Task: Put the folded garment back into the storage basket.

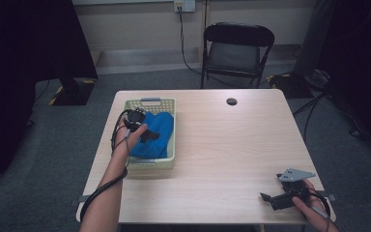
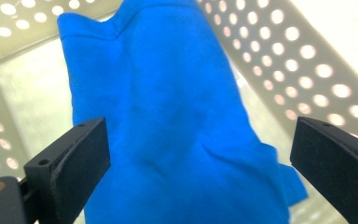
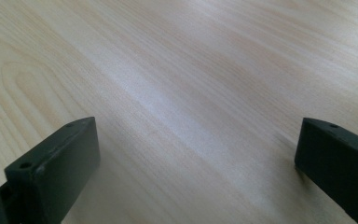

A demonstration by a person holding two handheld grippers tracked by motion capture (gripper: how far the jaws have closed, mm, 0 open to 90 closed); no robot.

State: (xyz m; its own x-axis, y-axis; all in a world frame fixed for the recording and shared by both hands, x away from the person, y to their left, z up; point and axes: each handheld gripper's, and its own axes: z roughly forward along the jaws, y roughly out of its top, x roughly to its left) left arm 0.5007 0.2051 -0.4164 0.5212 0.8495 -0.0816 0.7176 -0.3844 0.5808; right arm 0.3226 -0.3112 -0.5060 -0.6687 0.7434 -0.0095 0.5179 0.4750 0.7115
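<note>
Hovering my left gripper [image 1: 147,134] over the blue cloth [image 1: 158,129] in the basket [image 1: 170,104].
Its jaws gape wide astride the cloth, holding nothing; my right gripper [image 1: 269,198] rests wide open on the table [image 1: 222,145], well apart.

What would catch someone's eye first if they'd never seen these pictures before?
Probably the bright blue cloth lying in the pale perforated basket at the table's left side, with the left gripper poised over it, jaws wide open. After that, the right gripper at the near right corner of the wooden table, also open and holding nothing, and the black folding chair behind the table.
</note>
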